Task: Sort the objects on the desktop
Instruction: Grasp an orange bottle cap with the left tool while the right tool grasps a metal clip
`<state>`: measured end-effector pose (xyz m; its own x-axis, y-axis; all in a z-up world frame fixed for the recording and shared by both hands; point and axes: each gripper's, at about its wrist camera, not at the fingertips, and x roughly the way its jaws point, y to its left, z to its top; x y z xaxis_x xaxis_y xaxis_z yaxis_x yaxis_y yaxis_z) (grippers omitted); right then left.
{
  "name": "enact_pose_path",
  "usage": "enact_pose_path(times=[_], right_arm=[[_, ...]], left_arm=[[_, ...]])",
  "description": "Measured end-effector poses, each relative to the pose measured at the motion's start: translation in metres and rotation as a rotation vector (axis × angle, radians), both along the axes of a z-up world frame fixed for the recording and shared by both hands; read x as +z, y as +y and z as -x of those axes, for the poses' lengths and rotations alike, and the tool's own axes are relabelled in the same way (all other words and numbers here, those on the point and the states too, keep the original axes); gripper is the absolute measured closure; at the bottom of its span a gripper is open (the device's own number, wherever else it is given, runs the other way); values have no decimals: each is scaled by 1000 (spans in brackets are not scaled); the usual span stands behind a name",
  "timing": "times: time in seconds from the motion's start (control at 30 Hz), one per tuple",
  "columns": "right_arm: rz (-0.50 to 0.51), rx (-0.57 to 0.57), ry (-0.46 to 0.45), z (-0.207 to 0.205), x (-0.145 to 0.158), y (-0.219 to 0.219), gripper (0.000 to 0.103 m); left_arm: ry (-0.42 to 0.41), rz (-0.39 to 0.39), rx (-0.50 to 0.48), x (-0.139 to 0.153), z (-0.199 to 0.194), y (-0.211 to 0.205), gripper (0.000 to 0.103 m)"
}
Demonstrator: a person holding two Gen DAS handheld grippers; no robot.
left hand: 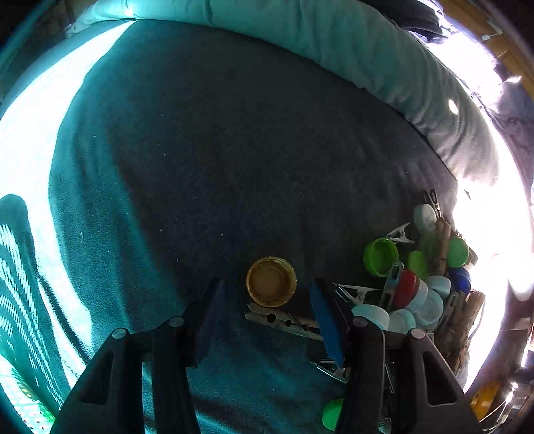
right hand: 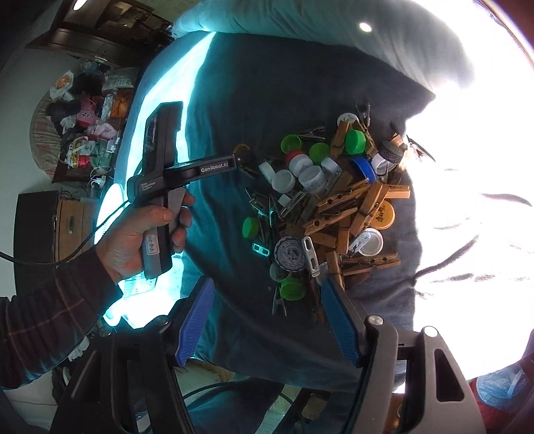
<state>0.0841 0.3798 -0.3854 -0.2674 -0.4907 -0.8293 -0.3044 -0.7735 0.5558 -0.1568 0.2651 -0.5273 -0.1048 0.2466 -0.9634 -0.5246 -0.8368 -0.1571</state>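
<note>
Left wrist view is showing the left gripper (left hand: 267, 320) hanging open over a dark blanket (left hand: 217, 150), a brown cap (left hand: 271, 281) just ahead; the right gripper (right hand: 267, 317) is gaping empty before the pile of caps and clothespins (right hand: 333, 200)

We list a dark blanket (right hand: 273, 100) as the landmark. Beyond its far edge lies a pale teal pillow (right hand: 300, 23). Left of the blanket we note a cluttered round table (right hand: 80, 123), a dark wooden cabinet (right hand: 100, 36) beyond that, and a wooden drawer unit (right hand: 71, 223) nearer.
</note>
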Motion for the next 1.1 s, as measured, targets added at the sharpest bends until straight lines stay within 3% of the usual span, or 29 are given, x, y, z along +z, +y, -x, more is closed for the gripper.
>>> enact_pose_path(times=[0.07,0.1,0.13,0.23,0.37,0.47,0.53,0.77,0.9,0.97,1.1], right_arm=[[1,-5,0,3,-5,6,37],[-4,-8,6,4,-6,10,37],[-19,-11,17,6,-5,14,40],[-88,-12,71,11,-1,31,54],[-242,23,69,20,-23,69,56],[-394,133,44,32,-51,92,59],[-439,200,25,41,-70,102,62],[-440,294,9,65,-99,105,63],[-490,323,-7,67,-113,99,71],[-490,294,-15,69,-115,104,81],[-455,219,-8,67,-99,117,81]], left_arm=[[16,18,-4,1,-2,2,54],[23,36,-5,2,-2,3,72],[13,31,2,4,-1,2,74],[8,9,25,17,-1,-1,74],[2,-15,30,33,-8,0,74],[3,-41,28,45,-15,5,74],[6,-49,25,51,-18,9,74],[-10,-65,12,54,-34,18,74],[-15,-63,-10,58,-41,19,74],[-14,-62,-19,61,-44,24,74],[10,-70,-15,85,-49,25,74]])
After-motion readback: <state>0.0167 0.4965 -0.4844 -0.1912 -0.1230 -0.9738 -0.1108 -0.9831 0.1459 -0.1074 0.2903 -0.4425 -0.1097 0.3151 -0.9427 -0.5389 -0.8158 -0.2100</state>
